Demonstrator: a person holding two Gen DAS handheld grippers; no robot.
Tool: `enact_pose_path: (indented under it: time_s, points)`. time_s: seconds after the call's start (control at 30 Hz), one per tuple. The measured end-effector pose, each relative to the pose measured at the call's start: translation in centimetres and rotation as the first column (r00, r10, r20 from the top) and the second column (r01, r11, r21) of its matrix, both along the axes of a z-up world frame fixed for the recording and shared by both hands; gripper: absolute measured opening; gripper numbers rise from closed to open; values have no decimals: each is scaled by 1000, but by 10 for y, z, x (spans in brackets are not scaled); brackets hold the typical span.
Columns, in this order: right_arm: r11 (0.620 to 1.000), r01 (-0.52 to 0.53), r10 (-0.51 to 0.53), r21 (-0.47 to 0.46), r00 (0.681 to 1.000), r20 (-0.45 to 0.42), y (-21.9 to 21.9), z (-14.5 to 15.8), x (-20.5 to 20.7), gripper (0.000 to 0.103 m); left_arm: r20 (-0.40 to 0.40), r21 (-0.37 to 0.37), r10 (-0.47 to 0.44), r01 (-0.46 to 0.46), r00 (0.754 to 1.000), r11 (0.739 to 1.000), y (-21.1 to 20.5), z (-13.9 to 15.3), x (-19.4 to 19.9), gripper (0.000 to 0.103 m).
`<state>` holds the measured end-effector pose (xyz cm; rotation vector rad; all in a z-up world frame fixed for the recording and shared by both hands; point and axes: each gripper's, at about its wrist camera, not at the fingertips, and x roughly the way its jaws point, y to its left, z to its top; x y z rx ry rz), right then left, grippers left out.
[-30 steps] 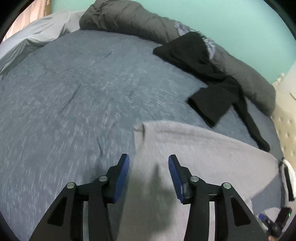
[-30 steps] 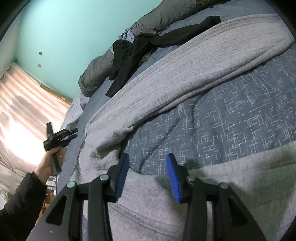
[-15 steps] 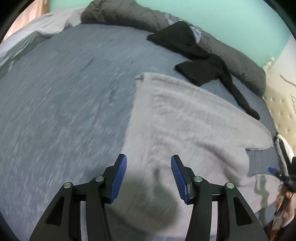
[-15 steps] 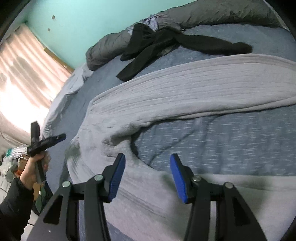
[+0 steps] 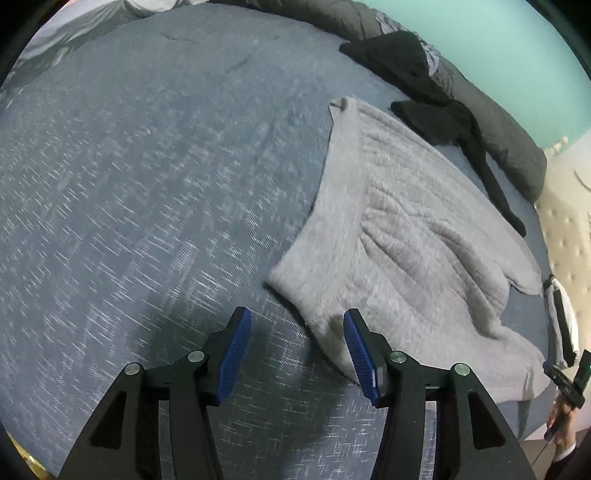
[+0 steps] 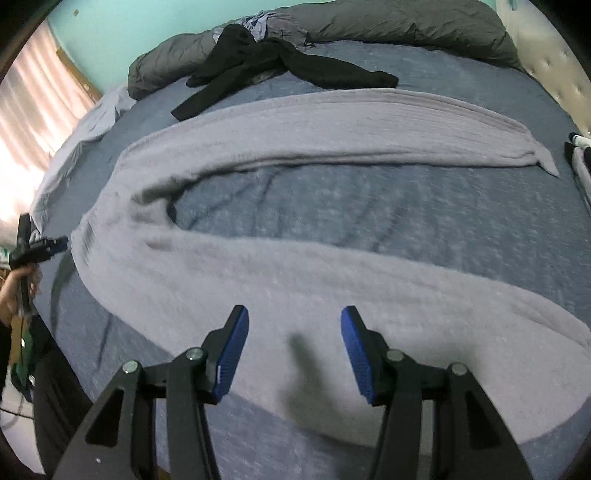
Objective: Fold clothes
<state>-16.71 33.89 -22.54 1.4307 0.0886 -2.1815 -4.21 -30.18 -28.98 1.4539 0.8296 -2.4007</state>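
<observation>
A long grey knit garment (image 5: 406, 229) lies spread on the blue-grey bed cover (image 5: 147, 184). My left gripper (image 5: 295, 321) hovers open over the cover at the garment's near corner, which lies just beside the right pad; nothing is between the pads. In the right wrist view the grey garment (image 6: 295, 280) bends in a U shape, with bare bed cover (image 6: 369, 206) inside the bend. My right gripper (image 6: 294, 321) is open above the nearer arm of the U, holding nothing. A black garment (image 5: 436, 110) (image 6: 258, 62) lies crumpled at the far side.
A dark grey duvet (image 5: 509, 136) (image 6: 406, 18) is bunched along the far edge, below a teal wall. A padded headboard (image 5: 569, 221) (image 6: 554, 62) borders one side, with a black-and-white item (image 5: 561, 317) beside it. A hand holds the other gripper at the bed's edge (image 6: 33, 251).
The left gripper has slid off the grey garment to its near corner. The right gripper has risen and rolled, and its jaws stand a little wider. The garment lies released.
</observation>
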Motion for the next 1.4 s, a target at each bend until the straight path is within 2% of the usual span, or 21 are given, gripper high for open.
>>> enact_pose_path:
  time_s: [0.13, 0.23, 0.37, 0.4, 0.47, 0.57, 0.77, 0.9, 0.97, 1.03, 1.1, 1.4]
  points:
    - [998, -61, 61, -13, 998, 7, -1, -5, 13, 53, -11, 13, -6, 6, 1000, 1000, 9, -8, -5, 56]
    - [987, -157, 157, 34, 988, -3, -22, -7, 25, 53, -18, 34, 1, 0, 1000, 999, 12, -13, -7, 56]
    - [961, -257, 256, 99, 966, 26, -51, -17, 40, 53, -25, 70, 19, -17, 1000, 997, 12, -19, -7, 54]
    - [953, -282, 279, 115, 960, 35, -58, -19, 43, 53, -27, 72, 19, -17, 999, 997, 12, -19, -7, 52]
    - [937, -322, 320, 135, 947, 40, -66, -23, 49, 53, -30, 68, 11, -9, 999, 998, 12, -18, -7, 34]
    - [931, -338, 332, 140, 941, 65, -70, -32, 50, 53, -29, 54, -5, 7, 1000, 999, 13, -16, -9, 20]
    - [897, -389, 382, 210, 921, 75, -80, -48, 54, 53, -53, 58, -27, 30, 998, 998, 11, -5, -6, 13]
    - [853, -429, 432, 298, 900, 61, -88, -56, 60, 52, -57, 38, -47, 49, 997, 998, 13, 4, -4, 13]
    - [848, -426, 432, 316, 900, 54, -89, -58, 59, 38, -58, 29, -51, 53, 997, 998, 14, 8, -4, 12]
    - [850, -419, 428, 320, 903, 44, -88, -57, 58, 13, -58, 25, -55, 56, 997, 998, 15, 11, -5, 12]
    - [858, -412, 424, 307, 905, 29, -86, -51, 56, 6, -60, 25, -57, 59, 997, 998, 16, 15, -5, 11]
    - [865, -430, 453, 258, 891, -36, -74, 3, 64, 3, -101, 29, -46, 49, 994, 998, 8, 43, 2, 8]
